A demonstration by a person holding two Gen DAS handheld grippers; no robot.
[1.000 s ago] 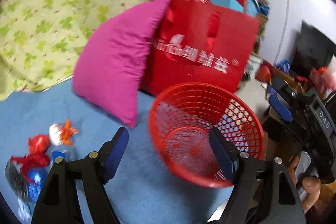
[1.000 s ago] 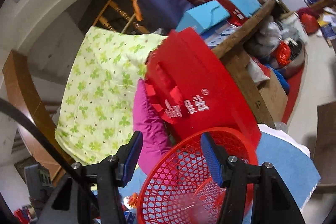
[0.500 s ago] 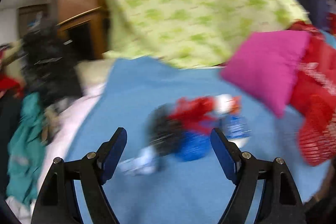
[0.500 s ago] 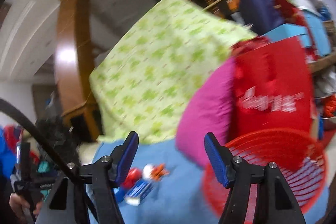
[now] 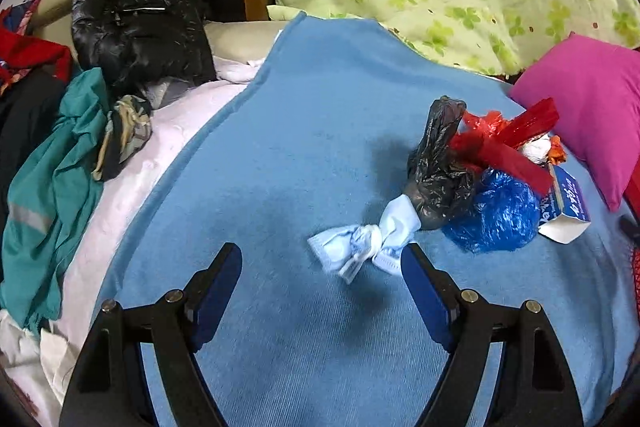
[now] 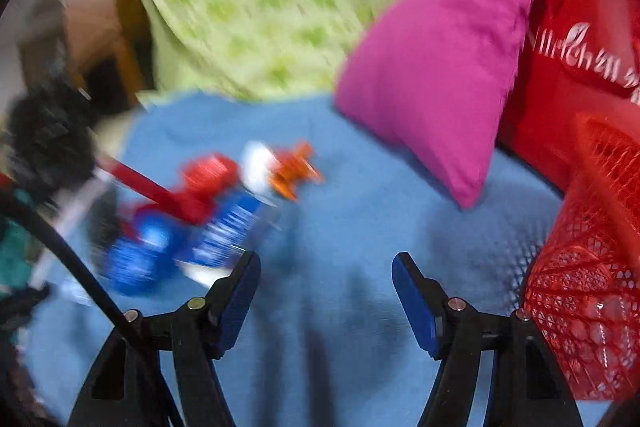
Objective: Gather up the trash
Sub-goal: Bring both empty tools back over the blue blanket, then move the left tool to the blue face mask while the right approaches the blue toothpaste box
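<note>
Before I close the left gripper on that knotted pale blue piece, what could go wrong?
The pale blue knotted piece touches the black bag, so lifting it may drag the pile. It lies flat, so the left gripper might pinch the blue blanket. The red basket sits on the pile's far side: a long carry.

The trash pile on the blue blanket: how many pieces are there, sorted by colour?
Black: 1, the knotted bag
Red: 1, the crumpled wrapper
Blue: 1, the balled bag
Light blue: 1, the knotted mask
Blue and white: 1, the small carton
White and orange: 1, the wad
Total: 6 visible
</note>
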